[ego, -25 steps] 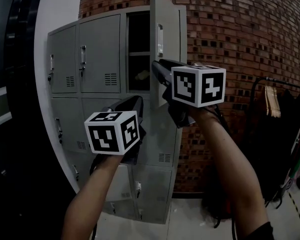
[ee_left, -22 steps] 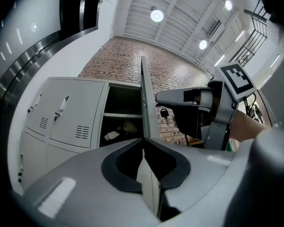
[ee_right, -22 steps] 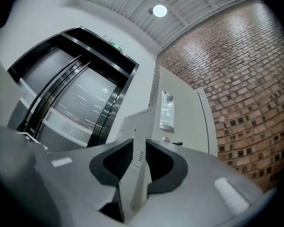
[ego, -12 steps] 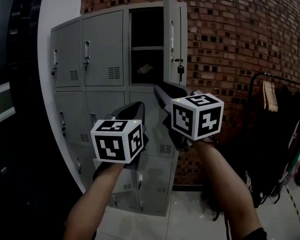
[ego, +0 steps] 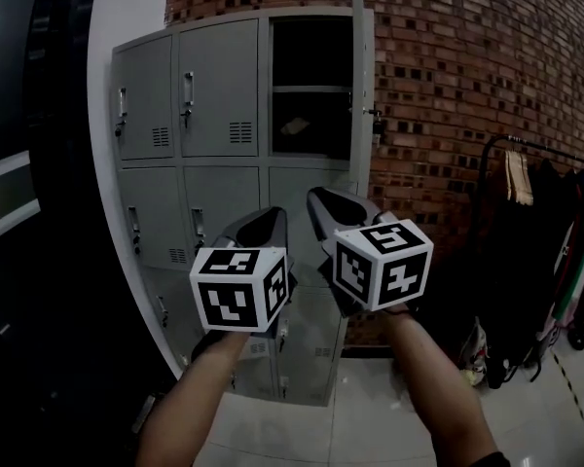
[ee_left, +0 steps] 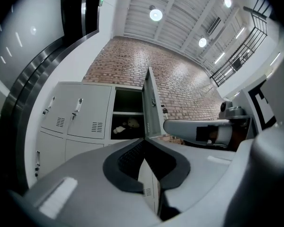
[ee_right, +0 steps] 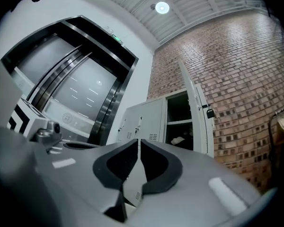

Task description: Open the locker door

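The grey locker bank (ego: pixel 219 90) stands against the brick wall. Its top right door (ego: pixel 362 95) is swung wide open and shows edge-on, with a padlock (ee_right: pixel 209 113) hanging on its outer side. The open compartment (ego: pixel 311 56) holds a shelf and a small pale soft toy (ee_left: pixel 125 125). Both grippers hang in the air well short of the lockers and touch nothing. My left gripper (ego: pixel 261 224) is shut and empty, its tips meeting (ee_left: pixel 145 143). My right gripper (ego: pixel 333 205) is closing, with a thin slit left at its tips (ee_right: pixel 138 143) and nothing between them.
A clothes rack (ego: pixel 526 178) with hangers and dark garments stands at the right. A white curved column (ego: pixel 127 8) borders the lockers on the left, beside a dark glass front. Pale floor tiles (ego: pixel 370 421) lie below. The other locker doors are closed.
Both grippers sank lower and drew back from the lockers. The right one left the open door's edge and its jaws narrowed. The door now shows edge-on.
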The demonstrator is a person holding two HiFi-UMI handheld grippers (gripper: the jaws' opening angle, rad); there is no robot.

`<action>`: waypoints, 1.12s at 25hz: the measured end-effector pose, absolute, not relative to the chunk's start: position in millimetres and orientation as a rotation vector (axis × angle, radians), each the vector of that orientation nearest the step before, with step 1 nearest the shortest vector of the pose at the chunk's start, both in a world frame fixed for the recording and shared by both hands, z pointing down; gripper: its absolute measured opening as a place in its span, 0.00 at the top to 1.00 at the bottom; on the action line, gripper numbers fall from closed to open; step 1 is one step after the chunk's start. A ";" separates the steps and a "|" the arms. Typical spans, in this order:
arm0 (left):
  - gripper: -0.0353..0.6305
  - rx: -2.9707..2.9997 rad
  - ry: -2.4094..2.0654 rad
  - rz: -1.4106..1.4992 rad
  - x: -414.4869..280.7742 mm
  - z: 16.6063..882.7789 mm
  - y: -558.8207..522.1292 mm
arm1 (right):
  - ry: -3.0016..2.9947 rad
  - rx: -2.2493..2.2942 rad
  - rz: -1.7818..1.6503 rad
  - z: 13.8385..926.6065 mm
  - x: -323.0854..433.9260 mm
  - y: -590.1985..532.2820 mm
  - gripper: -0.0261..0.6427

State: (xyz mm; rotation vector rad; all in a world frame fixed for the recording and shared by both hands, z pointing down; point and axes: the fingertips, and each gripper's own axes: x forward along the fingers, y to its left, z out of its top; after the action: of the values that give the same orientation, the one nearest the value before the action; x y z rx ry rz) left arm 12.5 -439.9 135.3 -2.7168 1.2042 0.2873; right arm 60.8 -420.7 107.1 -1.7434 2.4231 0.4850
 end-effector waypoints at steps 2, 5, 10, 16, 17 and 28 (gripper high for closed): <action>0.94 -2.713 1.198 0.286 2.3 141.1 -423.2 | 2.414 -1.765 0.490 115.7 49.3 -406.2 0.95; 0.94 -2.710 1.199 0.286 -12.8 149.3 -397.2 | 2.409 -1.764 0.474 125.6 30.9 -381.8 0.96; 0.94 -2.732 1.201 0.293 -37.7 160.7 -352.6 | 2.399 -1.749 0.455 136.0 1.6 -336.5 0.96; 0.94 -2.735 1.208 0.275 -57.1 167.6 -307.5 | 2.394 -1.772 0.458 144.2 -21.0 -290.3 0.96; 0.94 -2.735 1.206 0.273 -59.1 168.2 -302.0 | 2.393 -1.775 0.455 145.5 -23.1 -284.7 0.96; 0.94 -2.750 1.193 0.266 -61.6 169.3 -272.4 | 2.394 -1.780 0.409 157.1 -29.3 -256.1 0.96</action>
State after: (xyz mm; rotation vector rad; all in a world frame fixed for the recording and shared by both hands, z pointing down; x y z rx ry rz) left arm -61.6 -272.4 169.3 -2.7503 1.1935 0.2664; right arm -29.3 -256.1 157.1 -1.7802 2.3944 0.4091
